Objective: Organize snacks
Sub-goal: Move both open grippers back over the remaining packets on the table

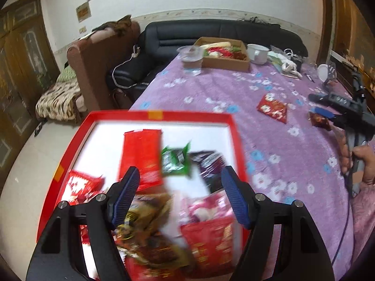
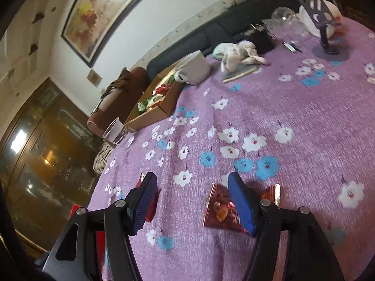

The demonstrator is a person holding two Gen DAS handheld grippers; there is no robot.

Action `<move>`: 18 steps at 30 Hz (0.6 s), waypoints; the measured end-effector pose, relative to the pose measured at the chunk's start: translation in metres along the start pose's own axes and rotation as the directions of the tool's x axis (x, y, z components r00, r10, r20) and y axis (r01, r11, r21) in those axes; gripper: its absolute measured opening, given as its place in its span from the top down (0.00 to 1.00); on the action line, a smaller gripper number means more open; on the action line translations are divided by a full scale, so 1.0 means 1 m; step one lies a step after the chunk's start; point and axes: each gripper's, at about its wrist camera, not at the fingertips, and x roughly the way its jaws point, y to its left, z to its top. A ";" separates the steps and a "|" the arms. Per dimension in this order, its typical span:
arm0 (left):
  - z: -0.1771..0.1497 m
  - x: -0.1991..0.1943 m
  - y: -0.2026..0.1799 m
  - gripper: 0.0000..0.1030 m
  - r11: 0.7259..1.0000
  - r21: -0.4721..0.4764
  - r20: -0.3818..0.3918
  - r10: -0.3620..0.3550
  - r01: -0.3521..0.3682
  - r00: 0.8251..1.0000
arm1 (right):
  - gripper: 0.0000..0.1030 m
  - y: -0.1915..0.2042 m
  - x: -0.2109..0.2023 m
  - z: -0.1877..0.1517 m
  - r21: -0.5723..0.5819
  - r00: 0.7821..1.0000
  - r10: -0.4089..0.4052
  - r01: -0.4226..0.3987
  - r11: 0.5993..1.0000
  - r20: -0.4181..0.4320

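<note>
Tray (image 1: 230, 126) holds most snacks; two packets (image 1: 273, 107) remain; my left gripper (image 1: 180, 182) and right gripper (image 2: 194, 201) hang spread, empty.

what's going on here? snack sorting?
Yes. A person with two handheld grippers is gathering snack packets into a red tray on a purple floral tablecloth. The left gripper hovers open and empty over the tray, which already holds several packets. The right gripper is open, low over a reddish-brown packet. Another red packet lies loose on the cloth.
</note>
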 end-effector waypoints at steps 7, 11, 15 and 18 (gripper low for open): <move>0.012 -0.003 -0.046 0.29 0.997 0.080 0.007 -0.017 0.016 1.000 | 0.35 0.002 0.001 -0.006 -0.036 0.970 -0.001 -0.008 0.999 -0.244; 0.015 0.000 -0.068 0.29 0.991 0.135 -0.004 -0.020 0.021 1.000 | 0.36 -0.007 -0.002 -0.021 0.089 0.858 0.223 -0.205 0.975 -0.463; 0.028 0.005 -0.089 0.29 0.983 0.181 0.008 -0.014 0.012 1.000 | 0.30 -0.012 -0.017 -0.017 0.106 0.875 0.234 -0.209 0.972 -0.424; 0.046 0.017 -0.101 0.29 0.982 0.187 0.008 -0.027 0.025 1.000 | 0.27 -0.038 -0.014 -0.014 0.216 0.892 0.230 -0.154 0.964 -0.388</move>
